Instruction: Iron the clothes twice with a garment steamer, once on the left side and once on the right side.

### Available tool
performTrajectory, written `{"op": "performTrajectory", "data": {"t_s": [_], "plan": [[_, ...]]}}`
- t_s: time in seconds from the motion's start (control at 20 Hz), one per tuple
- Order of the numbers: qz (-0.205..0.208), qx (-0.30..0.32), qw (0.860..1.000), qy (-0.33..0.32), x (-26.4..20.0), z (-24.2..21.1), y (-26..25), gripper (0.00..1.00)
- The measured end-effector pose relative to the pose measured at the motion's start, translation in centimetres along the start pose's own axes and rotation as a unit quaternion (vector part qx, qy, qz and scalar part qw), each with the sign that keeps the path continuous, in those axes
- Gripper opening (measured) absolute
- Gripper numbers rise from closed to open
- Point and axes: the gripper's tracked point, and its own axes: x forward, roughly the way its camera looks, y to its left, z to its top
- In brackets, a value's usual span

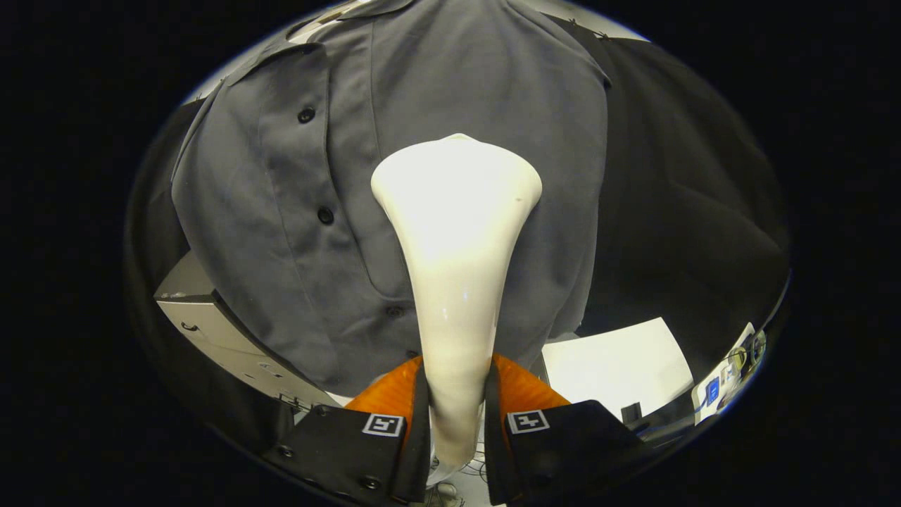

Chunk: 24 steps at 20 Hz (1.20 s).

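A white garment steamer [456, 253] stands up between my fingers, its narrow handle clamped by both pads and its wide head flaring out ahead. My gripper [456, 415] is shut on that handle. Right behind the head hangs a grey button-up shirt [295, 211], its button placket running down to the left of the steamer. The steamer head sits against the shirt's panel just right of the placket, at about chest height; whether it touches the cloth I cannot tell.
A pale grey cabinet or box [211, 324] stands low to the left of the shirt. A white tabletop [619, 366] lies low to the right, with small devices and cables [725, 384] at its far end. Black cloth hangs behind.
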Motion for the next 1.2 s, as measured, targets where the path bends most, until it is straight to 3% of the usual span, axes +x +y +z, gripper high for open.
{"op": "performTrajectory", "data": {"t_s": [1.2], "plan": [[-0.008,0.008,0.995,0.099,5.2,-14.8,-3.4,0.4]]}}
